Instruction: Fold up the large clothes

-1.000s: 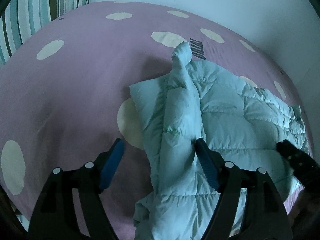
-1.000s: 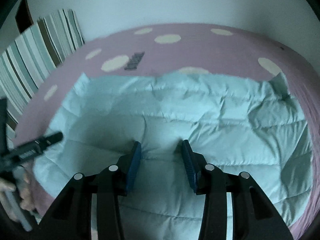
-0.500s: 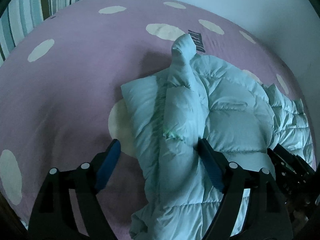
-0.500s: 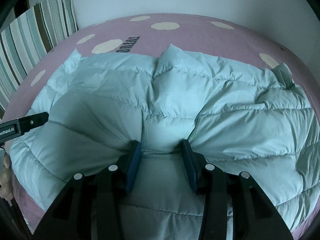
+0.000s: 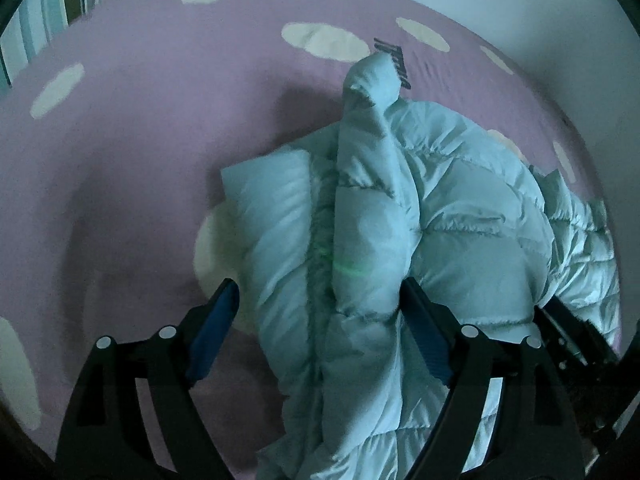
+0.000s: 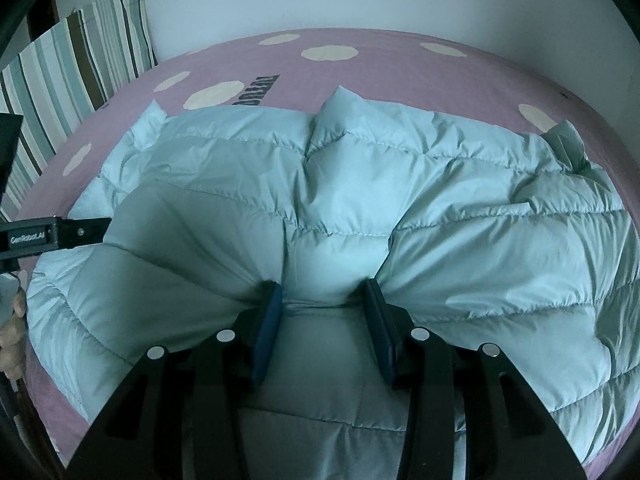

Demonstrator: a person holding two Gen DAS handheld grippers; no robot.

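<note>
Light blue quilted jacket [image 6: 360, 200] is lying spread on the purple dotted bed [image 6: 400, 68]. A fold of it is being pinched between the half-closed fingers of the right gripper [image 6: 322, 300]. The left gripper [image 5: 316, 300] is being held wide, its right finger [image 5: 420, 320] touching a raised ridge, not clamping it.

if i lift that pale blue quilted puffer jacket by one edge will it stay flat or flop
Probably flops: the pale blue quilted puffer jacket bunches into soft folds where the right claw pinches it. Likely light for its bulk, given the puffy panels. Its smooth sheen suggests it may slide on the purple dotted bedsheet.
</note>
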